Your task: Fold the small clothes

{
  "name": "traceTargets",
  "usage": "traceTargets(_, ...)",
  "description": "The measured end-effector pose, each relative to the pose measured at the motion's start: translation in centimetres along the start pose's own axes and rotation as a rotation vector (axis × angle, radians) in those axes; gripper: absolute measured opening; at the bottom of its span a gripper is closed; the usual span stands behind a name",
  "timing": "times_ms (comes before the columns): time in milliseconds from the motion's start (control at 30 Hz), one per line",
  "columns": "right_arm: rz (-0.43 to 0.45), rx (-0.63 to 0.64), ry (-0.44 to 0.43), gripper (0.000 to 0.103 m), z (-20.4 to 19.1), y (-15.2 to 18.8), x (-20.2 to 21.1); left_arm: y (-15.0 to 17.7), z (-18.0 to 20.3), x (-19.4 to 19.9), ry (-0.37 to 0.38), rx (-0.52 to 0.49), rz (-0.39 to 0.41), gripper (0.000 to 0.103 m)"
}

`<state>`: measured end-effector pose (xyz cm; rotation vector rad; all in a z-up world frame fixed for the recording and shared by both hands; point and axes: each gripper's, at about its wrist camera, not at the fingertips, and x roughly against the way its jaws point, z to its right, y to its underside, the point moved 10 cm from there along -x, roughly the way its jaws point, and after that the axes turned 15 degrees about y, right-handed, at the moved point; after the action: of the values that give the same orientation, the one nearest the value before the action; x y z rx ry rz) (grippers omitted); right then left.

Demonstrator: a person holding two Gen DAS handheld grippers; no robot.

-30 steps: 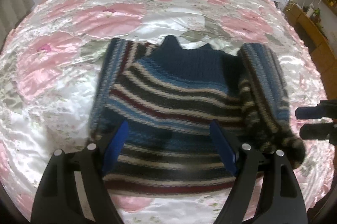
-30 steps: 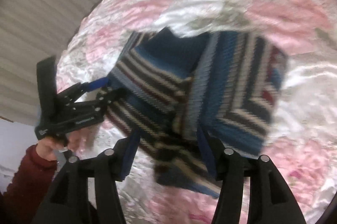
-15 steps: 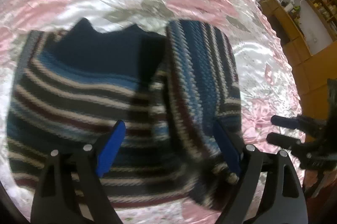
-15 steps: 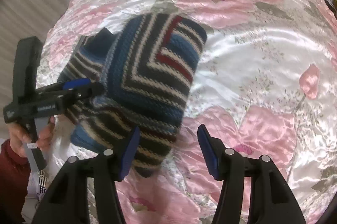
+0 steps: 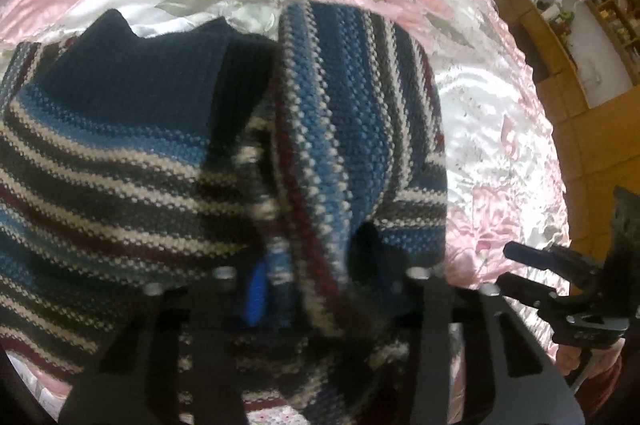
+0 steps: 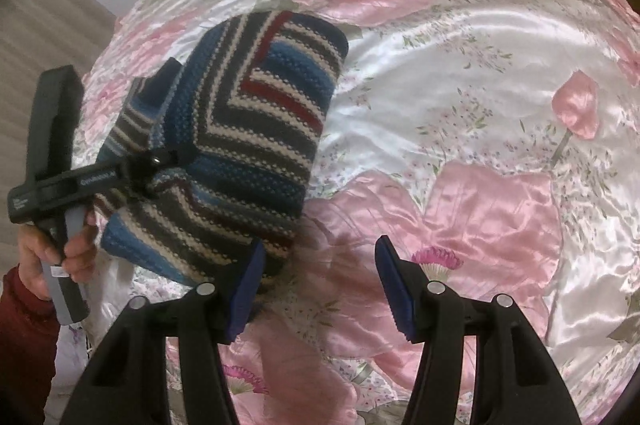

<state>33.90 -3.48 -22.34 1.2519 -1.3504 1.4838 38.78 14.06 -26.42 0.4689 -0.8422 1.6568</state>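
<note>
Your left gripper pinches the folded sleeve of the striped blue, white and maroon knitted sweater, lying at ten o'clock on the pink floral satin bedspread. Your right gripper hovers beside its hem, fingers spread wide and holding nothing.

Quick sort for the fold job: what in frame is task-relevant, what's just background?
In play:
striped sweater
left gripper, fingers over the sweater
right gripper, open, off the sweater

Background:
floral bedspread
wooden shelves
</note>
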Motion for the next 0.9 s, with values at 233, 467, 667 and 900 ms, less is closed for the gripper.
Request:
traceTargets(233, 0.003, 0.010, 0.009, 0.058, -0.2, 0.2, 0.0, -1.5, 1.0, 4.0, 0.005, -0.047, 0.121, 0.019)
traceTargets(467, -0.015, 0.005, 0.005, 0.058, -0.5, 0.6, -0.9, -3.4, 0.2, 11.1, -0.007, -0.085, 0.227, 0.018)
traceTargets(667, -0.031, 0.038, -0.018, 0.058, -2.6, 0.8, -2.1, -4.5, -4.2, 17.2, -0.098, -0.073, 0.295, 0.018)
traceTargets(900, -0.027, 0.085, -0.036, 0.058, -5.3, 0.2, -2.6, -3.5, -12.2, 20.2, -0.188, 0.026, 0.282, 0.018)
